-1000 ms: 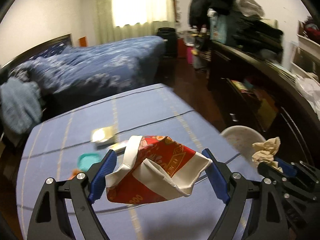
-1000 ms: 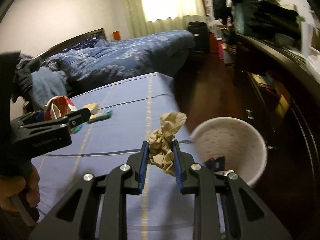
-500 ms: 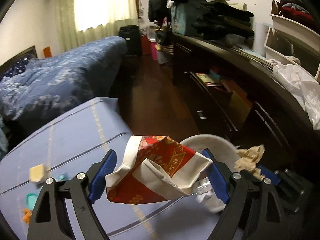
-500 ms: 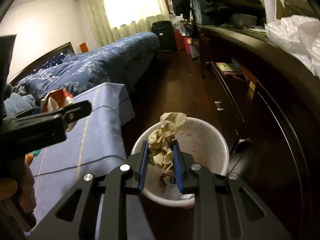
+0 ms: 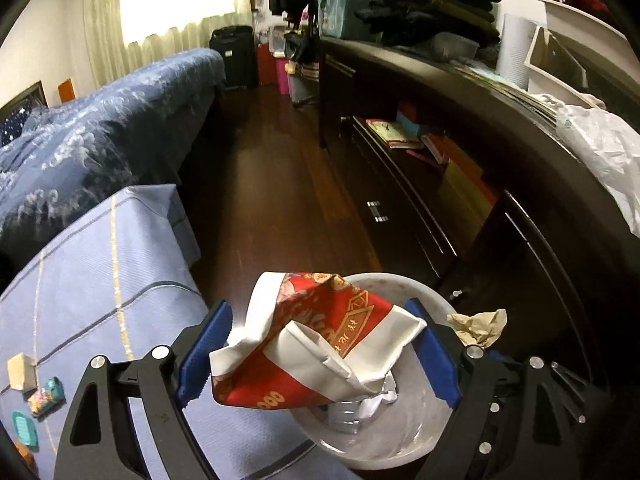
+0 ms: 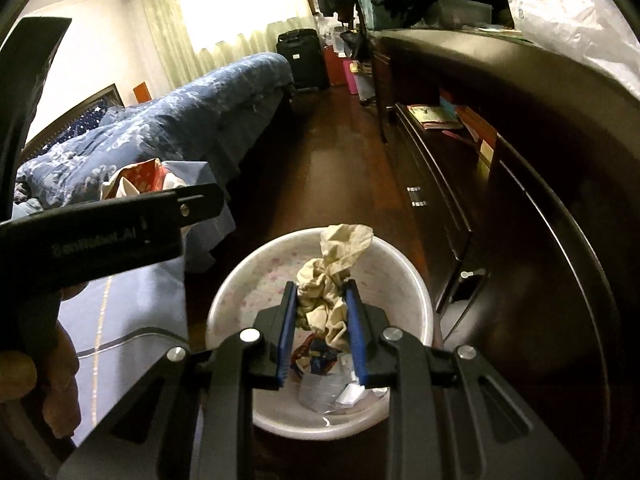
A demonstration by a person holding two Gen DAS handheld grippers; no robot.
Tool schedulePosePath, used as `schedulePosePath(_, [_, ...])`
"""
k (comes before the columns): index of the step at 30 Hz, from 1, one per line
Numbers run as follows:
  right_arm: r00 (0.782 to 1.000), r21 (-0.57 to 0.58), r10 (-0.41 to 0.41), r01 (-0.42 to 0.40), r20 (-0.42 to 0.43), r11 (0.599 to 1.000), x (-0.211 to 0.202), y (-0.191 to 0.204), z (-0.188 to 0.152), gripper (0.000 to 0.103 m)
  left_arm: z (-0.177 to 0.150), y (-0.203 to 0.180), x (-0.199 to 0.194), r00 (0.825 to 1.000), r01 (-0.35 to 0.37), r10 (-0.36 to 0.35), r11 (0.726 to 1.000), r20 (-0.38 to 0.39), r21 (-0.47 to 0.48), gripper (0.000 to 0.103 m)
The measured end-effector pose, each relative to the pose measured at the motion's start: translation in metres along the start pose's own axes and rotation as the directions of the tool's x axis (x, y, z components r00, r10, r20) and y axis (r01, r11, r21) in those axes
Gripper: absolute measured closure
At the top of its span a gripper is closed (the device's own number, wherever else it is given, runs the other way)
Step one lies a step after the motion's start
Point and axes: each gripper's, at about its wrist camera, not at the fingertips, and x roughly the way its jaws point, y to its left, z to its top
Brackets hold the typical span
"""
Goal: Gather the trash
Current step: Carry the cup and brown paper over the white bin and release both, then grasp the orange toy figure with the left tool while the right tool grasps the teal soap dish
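We clamp our left gripper [image 5: 320,352] wide on a crumpled red-and-white paper bag [image 5: 316,340] and our right gripper [image 6: 321,328] tight on wadded beige paper [image 6: 328,280], both above the round white bin [image 6: 416,292] holding wrappers and clear plastic at six o'clock.

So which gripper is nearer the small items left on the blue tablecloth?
Left. The left gripper hangs by the cloth's edge near the small items; the right gripper is farther, over the bin.

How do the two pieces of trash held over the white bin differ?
The red and white packet is printed and glossy; the beige paper wad is plain. The packet spans wide-set left tongs; the wad sits in narrow right tongs. The packet is a creased flat bag, the wad a crumpled ball. Both hang above the white bin.
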Motion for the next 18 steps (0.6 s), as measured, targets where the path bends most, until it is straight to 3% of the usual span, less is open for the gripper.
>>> schedulePosePath(3, [1.0,-0.003,-0.017,0.017,-0.009,1.0,0.009,0.0,0.001,0.073,0.002,0.003,0.006,1.0,-0.002,0.001,1.0,-0.021,-0.012,0.012])
schedulePosePath(6, [1.0,0.003,-0.022,0.022,-0.006,1.0,0.013,-0.001,0.002,0.061,0.004,0.006,0.003,1.0,0.01,-0.01,1.0,-0.006,-0.025,0.005])
schedulePosePath(10, [1.0,0.01,-0.028,0.028,0.011,1.0,0.012,-0.001,0.002,0.046,0.007,0.008,-0.003,1.0,0.01,-0.01,1.0,0.015,-0.022,0.004])
schedulePosePath(18, [0.999,0.003,-0.043,0.043,0.024,0.999,-0.001,0.002,0.003,0.041,0.006,0.02,-0.021,0.999,0.013,-0.011,0.999,0.046,-0.049,0.004])
